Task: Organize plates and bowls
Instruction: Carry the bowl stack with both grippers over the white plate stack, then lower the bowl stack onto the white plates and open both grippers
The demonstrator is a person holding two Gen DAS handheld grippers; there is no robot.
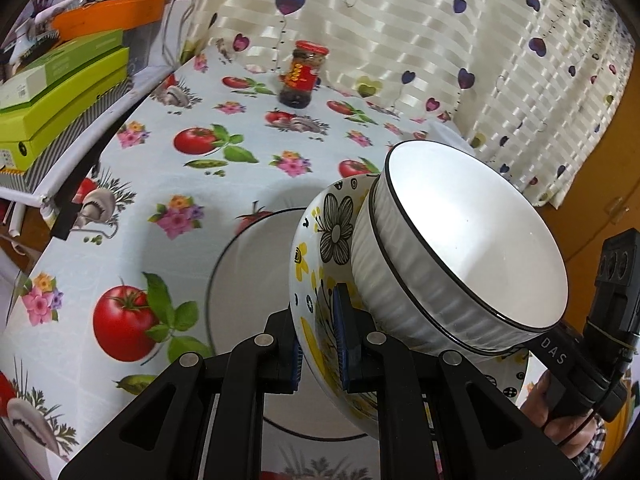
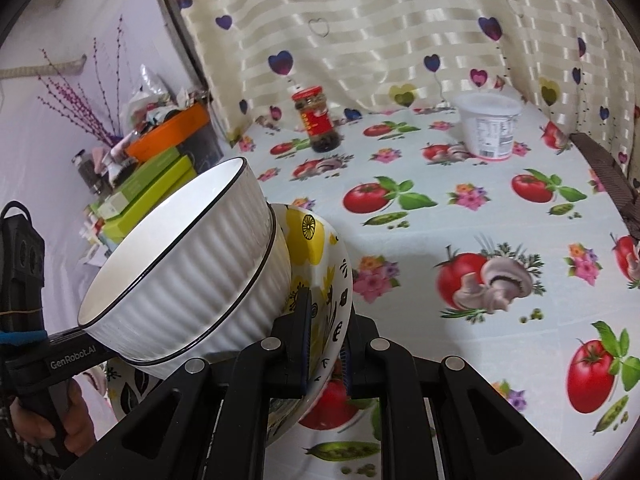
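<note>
A floral bowl with yellow and black flowers is held tilted between both grippers. Two white ribbed bowls with black rims sit nested inside it. My left gripper is shut on the floral bowl's rim on one side. My right gripper is shut on the rim on the opposite side. A white plate with a thin black edge lies on the tablecloth under the stack in the left wrist view. Each view shows the other gripper's body and a person's hand at its edge.
A red-lidded sauce jar stands near the curtain at the back. A white tub sits at the back right. Green boxes and an orange tray pile up beside the table's left edge. A dark strap lies at the right.
</note>
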